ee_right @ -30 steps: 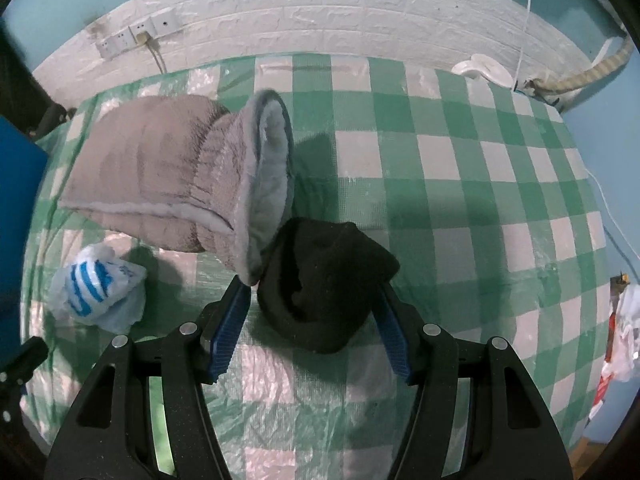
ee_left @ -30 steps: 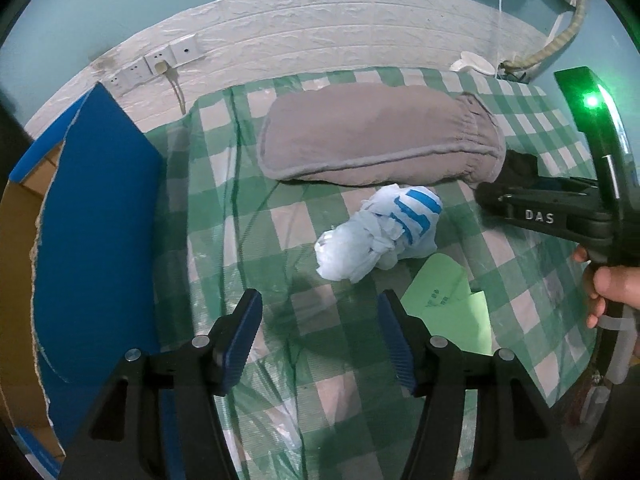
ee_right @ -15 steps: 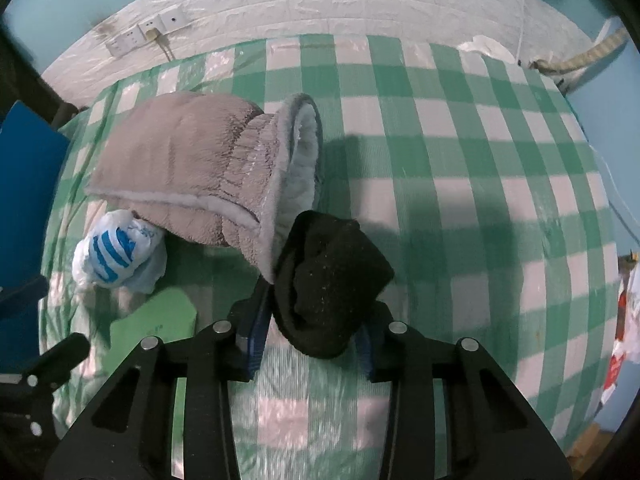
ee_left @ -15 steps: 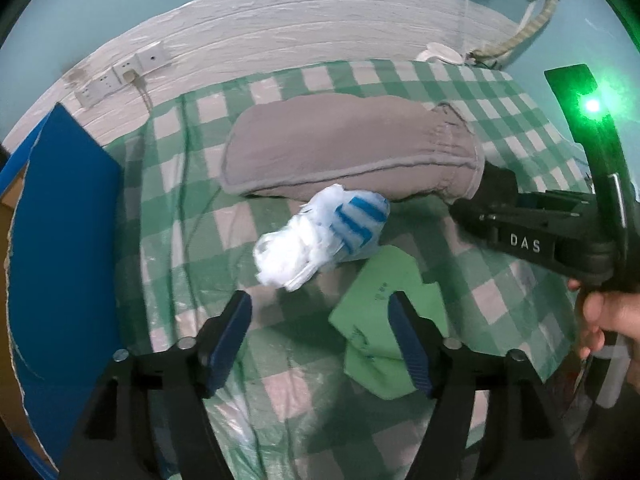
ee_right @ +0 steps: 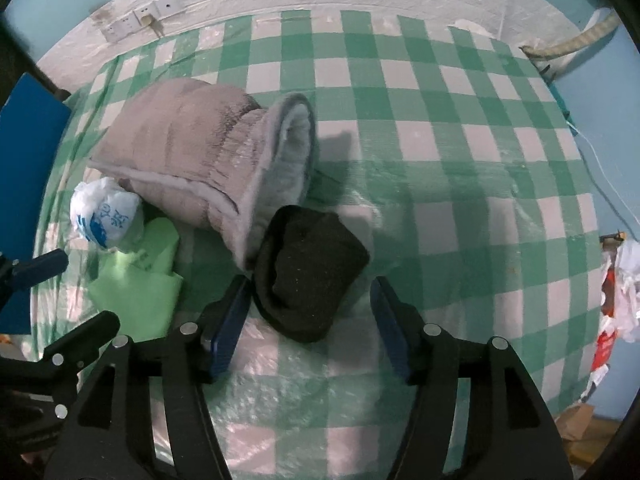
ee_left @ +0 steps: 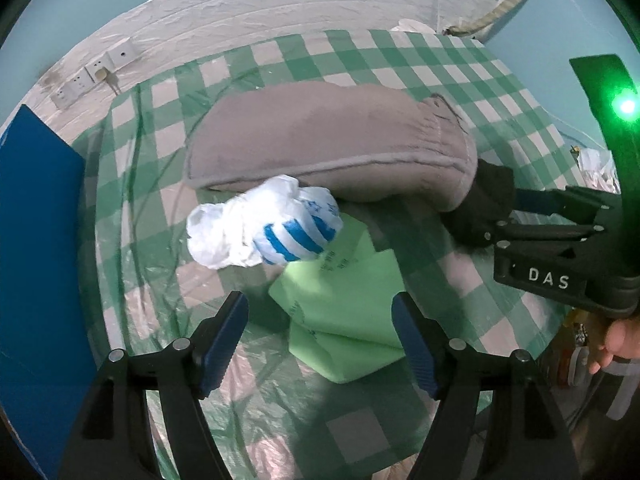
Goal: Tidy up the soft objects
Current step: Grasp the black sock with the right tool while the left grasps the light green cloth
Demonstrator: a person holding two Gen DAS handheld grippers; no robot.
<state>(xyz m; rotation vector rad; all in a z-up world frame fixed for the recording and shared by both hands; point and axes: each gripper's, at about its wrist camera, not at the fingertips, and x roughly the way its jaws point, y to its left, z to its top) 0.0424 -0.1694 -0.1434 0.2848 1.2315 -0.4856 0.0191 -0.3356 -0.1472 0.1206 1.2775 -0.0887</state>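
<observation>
Your right gripper [ee_right: 310, 316] has just opened around the black sock [ee_right: 310, 276] beside the grey slipper [ee_right: 200, 152], whose long axis runs left-right, opening rightward; your left gripper [ee_left: 320, 344] hangs open over the green cloth [ee_left: 344, 320]

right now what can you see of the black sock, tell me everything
The black sock is a dark knit bundle, folded over on itself, lying on the checked tablecloth. Its upper edge meets the grey slipper's fleecy cuff. It sits between the right gripper's open jaws, which have just been opening; the right pad stands clear of it.
</observation>
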